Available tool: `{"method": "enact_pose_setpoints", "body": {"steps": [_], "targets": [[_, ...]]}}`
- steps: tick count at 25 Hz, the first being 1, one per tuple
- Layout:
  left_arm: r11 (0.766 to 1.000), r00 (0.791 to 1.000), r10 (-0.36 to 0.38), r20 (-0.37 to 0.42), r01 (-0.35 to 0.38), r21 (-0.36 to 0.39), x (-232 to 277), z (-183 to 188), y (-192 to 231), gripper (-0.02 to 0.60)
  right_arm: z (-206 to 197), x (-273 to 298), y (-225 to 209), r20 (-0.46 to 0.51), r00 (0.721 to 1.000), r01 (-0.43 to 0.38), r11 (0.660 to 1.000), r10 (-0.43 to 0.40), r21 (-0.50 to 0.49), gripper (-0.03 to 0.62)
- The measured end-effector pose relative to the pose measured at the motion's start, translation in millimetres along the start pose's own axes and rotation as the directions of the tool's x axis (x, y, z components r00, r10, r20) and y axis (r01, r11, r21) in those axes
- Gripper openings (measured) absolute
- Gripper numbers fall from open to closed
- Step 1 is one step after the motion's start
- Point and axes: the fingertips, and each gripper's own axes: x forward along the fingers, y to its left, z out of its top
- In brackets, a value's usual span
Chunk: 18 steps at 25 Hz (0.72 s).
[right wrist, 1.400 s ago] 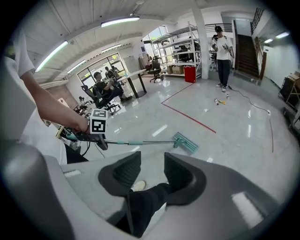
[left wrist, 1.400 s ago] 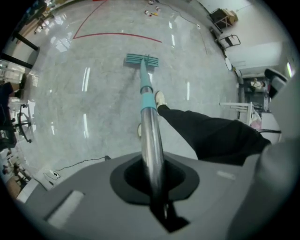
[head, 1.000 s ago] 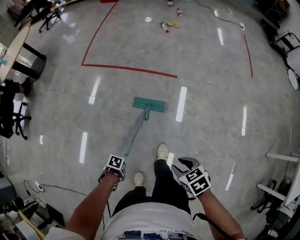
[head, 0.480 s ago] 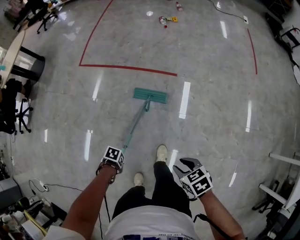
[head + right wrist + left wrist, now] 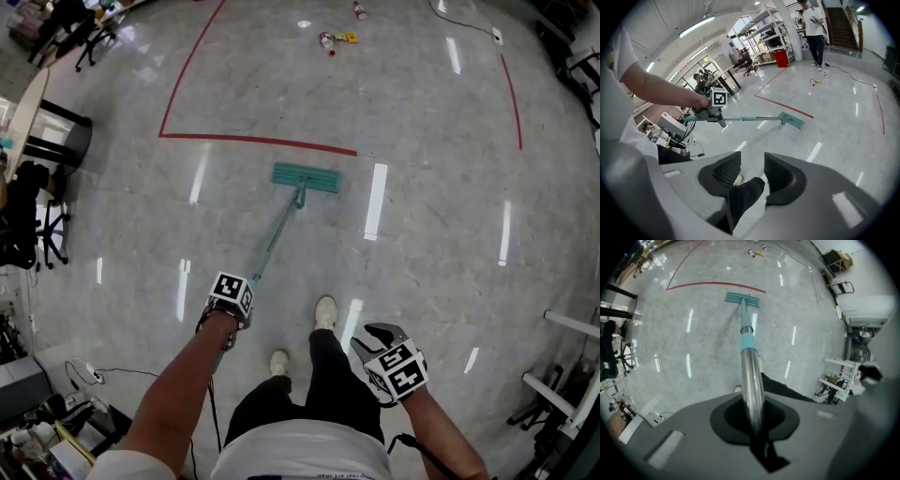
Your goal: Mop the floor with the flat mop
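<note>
Glossy grey stone-look floor point(image 5: 431, 225) everywhere, streaked with long white lamp reflections, and a thin red tape line point(image 5: 258, 141) boxes off the far stretch. Now the flat mop point(image 5: 306, 177): its teal rectangular head lies flat on the floor just this side of that line. A teal sleeve and a shiny round metal pole run back to the left tongs point(image 5: 752, 416), clamped tight round it. Right tongs point(image 5: 752, 171) hang beside the black trouser leg point(image 5: 328, 366), 2 ribbed dark pads parted, nothing gripped. Black-and-white square markers point(image 5: 401, 367) on both tongs' cubes, no legible writing. Small litter point(image 5: 330, 41) lies far off.
</note>
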Motion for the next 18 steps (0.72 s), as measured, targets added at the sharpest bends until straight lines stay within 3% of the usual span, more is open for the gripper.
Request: {"method": "enact_pose_setpoints", "body": {"steps": [9,18], "targets": [[0.999,1.000,-0.021,0.020,0.022,-0.028,-17.0,62.0,-18.0,0.041,-11.6,-3.3,-14.8,-0.003,1.000,0.006,0.999,-0.006,0.052,0.160],[1.000,0.999,0.009,0.042,-0.008,-0.022,-37.9,118.0,-21.2,0.041,-23.4,-6.6,-20.8,-0.014,1.000,0.020,0.997,-0.019,0.073,0.160]]}}
